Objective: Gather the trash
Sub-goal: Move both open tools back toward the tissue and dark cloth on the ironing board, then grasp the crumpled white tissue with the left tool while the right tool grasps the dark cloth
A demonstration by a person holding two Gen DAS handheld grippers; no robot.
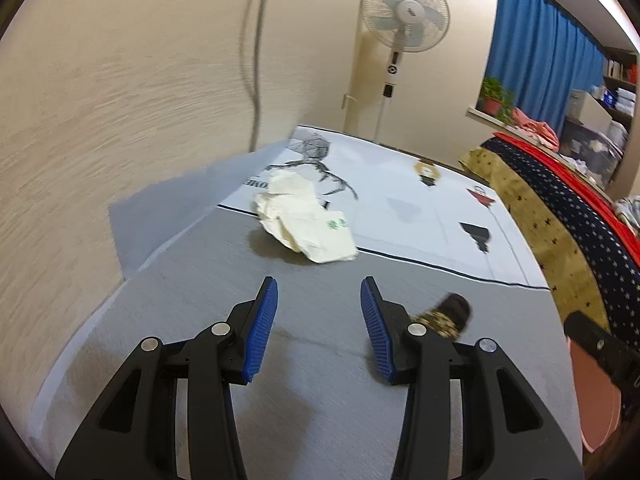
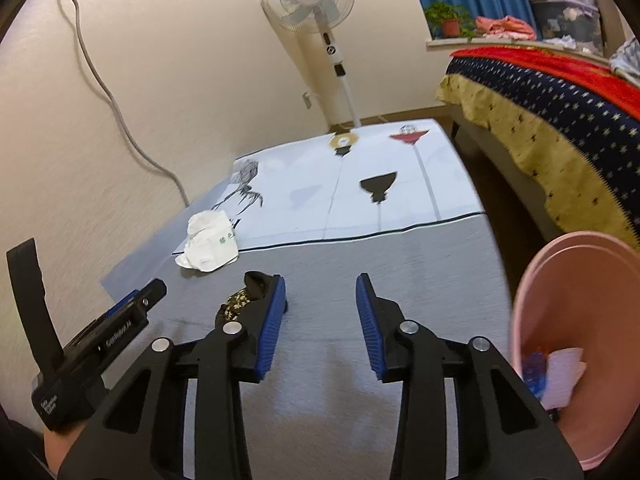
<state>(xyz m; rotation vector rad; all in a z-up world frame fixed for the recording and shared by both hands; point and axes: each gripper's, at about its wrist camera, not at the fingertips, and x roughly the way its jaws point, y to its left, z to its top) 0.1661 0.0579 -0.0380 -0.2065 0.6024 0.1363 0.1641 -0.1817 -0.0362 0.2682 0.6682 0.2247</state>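
Crumpled paper [image 1: 306,220] lies ahead of the left hand-held gripper [image 1: 319,320], slightly leftward, long axis perhaps diagonal. Both hand-held grippers gape wide, empty; right hand-held gripper [image 2: 321,316] sits farther off.
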